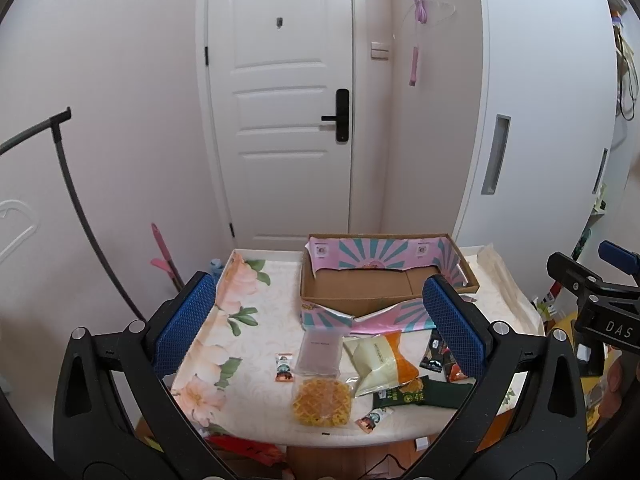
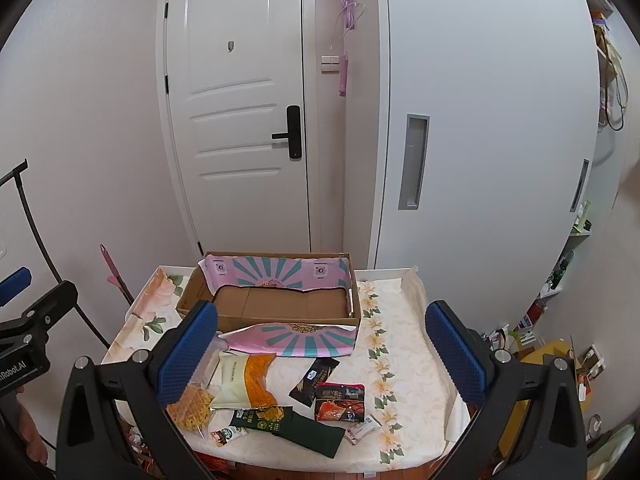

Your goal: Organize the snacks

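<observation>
An open cardboard box (image 1: 372, 294) with pink and teal flaps stands at the back of the floral table (image 1: 248, 312); it also shows in the right wrist view (image 2: 280, 304). Snacks lie in front of it: a yellow waffle bag (image 1: 322, 400), a white and orange bag (image 1: 380, 362), a dark green packet (image 2: 292, 426), a red packet (image 2: 340, 398), a black packet (image 2: 318, 374). My left gripper (image 1: 320, 320) is open and empty above the snacks. My right gripper (image 2: 322, 350) is open and empty above them too.
A white door (image 1: 280, 100) and a white wardrobe (image 2: 480, 140) stand behind the table. A dark curved rack (image 1: 76, 200) and a pink mop (image 1: 162, 258) are at the left. Clutter lies on the floor at the right (image 2: 560, 360).
</observation>
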`<state>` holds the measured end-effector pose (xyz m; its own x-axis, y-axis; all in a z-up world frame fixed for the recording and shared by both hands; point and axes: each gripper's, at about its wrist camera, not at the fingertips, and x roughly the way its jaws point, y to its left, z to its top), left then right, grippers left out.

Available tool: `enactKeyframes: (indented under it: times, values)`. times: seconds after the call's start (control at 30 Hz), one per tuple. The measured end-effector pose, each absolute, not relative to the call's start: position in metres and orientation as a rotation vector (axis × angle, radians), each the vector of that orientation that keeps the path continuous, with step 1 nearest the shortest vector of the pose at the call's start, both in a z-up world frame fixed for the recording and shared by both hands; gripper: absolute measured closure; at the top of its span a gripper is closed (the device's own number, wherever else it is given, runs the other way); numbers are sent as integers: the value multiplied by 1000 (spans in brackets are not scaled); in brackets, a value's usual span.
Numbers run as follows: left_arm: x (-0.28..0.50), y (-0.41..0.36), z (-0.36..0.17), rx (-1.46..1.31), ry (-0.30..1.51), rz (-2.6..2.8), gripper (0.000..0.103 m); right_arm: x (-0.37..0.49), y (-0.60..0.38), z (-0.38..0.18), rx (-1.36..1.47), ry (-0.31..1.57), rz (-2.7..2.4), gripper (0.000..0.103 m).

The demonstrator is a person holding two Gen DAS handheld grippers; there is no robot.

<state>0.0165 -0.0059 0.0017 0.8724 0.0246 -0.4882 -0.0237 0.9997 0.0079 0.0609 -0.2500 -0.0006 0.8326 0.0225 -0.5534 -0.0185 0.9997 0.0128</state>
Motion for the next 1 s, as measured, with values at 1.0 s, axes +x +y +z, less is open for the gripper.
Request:
enactKeyframes:
  times: [1.0]
  values:
    - [19, -12, 3, 15, 501, 29, 0, 63, -250, -4, 10, 591, 19, 0]
